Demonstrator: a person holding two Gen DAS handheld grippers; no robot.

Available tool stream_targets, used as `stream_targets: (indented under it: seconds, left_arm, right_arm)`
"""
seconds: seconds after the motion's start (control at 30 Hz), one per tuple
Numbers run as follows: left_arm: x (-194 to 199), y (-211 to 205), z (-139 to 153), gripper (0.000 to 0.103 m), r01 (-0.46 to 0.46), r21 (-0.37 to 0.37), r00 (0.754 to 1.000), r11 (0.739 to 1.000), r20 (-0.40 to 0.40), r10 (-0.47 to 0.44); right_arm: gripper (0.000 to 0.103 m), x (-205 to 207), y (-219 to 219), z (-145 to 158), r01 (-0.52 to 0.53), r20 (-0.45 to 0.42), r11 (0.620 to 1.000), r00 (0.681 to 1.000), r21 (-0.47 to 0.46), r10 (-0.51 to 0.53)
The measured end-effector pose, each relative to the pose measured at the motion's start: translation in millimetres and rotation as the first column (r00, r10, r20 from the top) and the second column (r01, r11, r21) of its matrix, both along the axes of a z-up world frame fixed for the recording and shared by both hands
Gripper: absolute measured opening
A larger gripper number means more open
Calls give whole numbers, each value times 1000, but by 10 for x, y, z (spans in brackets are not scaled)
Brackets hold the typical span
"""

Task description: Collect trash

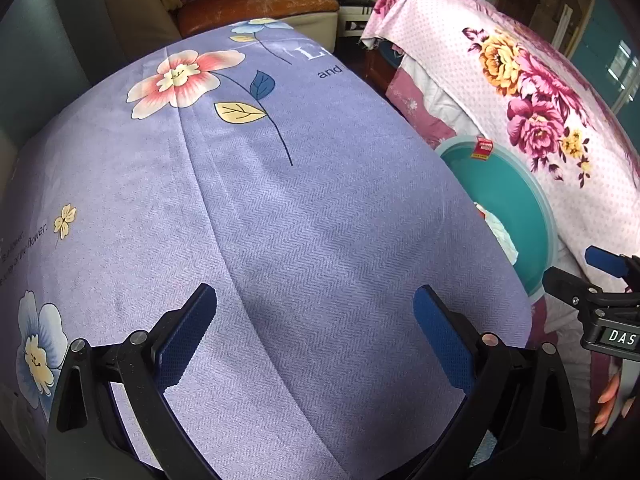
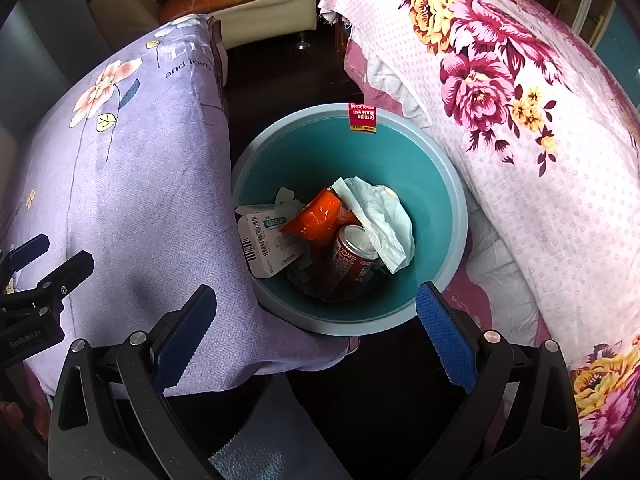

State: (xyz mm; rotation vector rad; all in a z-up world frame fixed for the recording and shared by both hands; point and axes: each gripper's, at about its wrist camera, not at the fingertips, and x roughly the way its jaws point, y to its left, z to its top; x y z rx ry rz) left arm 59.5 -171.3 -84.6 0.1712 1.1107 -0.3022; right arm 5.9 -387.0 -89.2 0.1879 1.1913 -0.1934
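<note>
right tongs (image 2: 316,344) are hovering spread and empty over the bin (image 2: 452,216), which is sitting just ahead of them between the lilac worktop (image 2: 132,200) and a pink floral cover (image 2: 540,160). left tongs (image 1: 316,344) are gaping empty above bare lilac cloth. trash is lying in the bin: can (image 2: 352,256), tissue (image 2: 380,216), orange wrapper (image 2: 320,216), barcoded pack (image 2: 264,244). collection is looking nearly finished; the next move is likely calling for a search for leftovers. the bin tag (image 2: 363,117) is reading "fashion trash can"; the can is showing coca-cola script; the cloth, "and love".
</note>
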Motion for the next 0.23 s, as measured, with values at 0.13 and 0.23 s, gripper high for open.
stream_targets:
  seconds: [0.13, 0.23]
  left_arm:
    - [-20, 37, 53, 99, -5, -4, 1000, 1000, 13, 5]
    - [-32, 73, 85, 99, -13, -15, 1000, 1000, 14, 13]
  right_arm:
    - [96, -26, 23, 75, 2, 12, 1000, 1000, -15, -2]
    - [96, -49, 40, 137, 4, 21, 1000, 1000, -23, -3]
